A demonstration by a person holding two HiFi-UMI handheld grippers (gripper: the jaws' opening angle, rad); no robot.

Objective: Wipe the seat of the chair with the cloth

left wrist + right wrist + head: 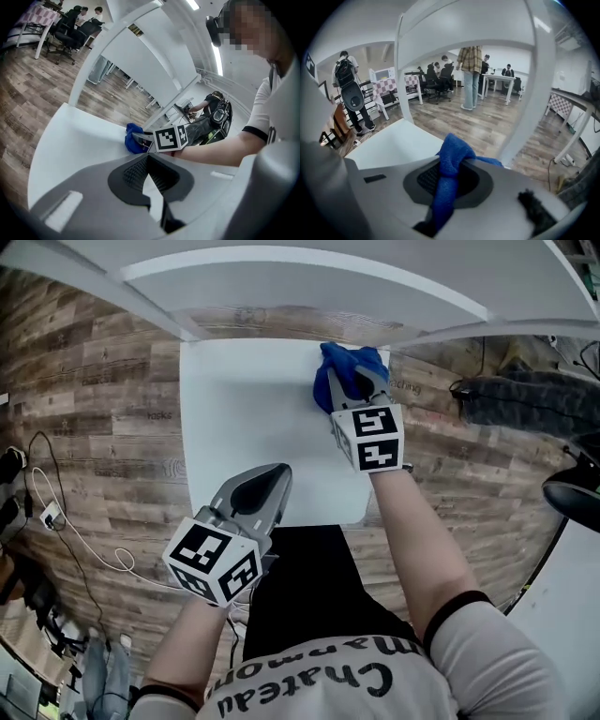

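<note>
Right tool (pixel 351 382) clamps cloth (pixel 336 359), seat (pixel 248 413) far corner, left tool (pixel 277 470) closed

**One seat, one cloth, two grippers**

I count one flat white chair seat (pixel 244 418) and one crumpled blue fabric cloth (pixel 339 360). I hold two grey two-jaw tools: my left gripper (pixel 270 482) and my right gripper (pixel 358 388). They carry two black-and-white marker cubes, the left cube (pixel 214 562) and the right cube (pixel 377 435). I make out two standing people clearly: one person in a plaid shirt (pixel 470 70), one person with a backpack (pixel 346 75).
</note>
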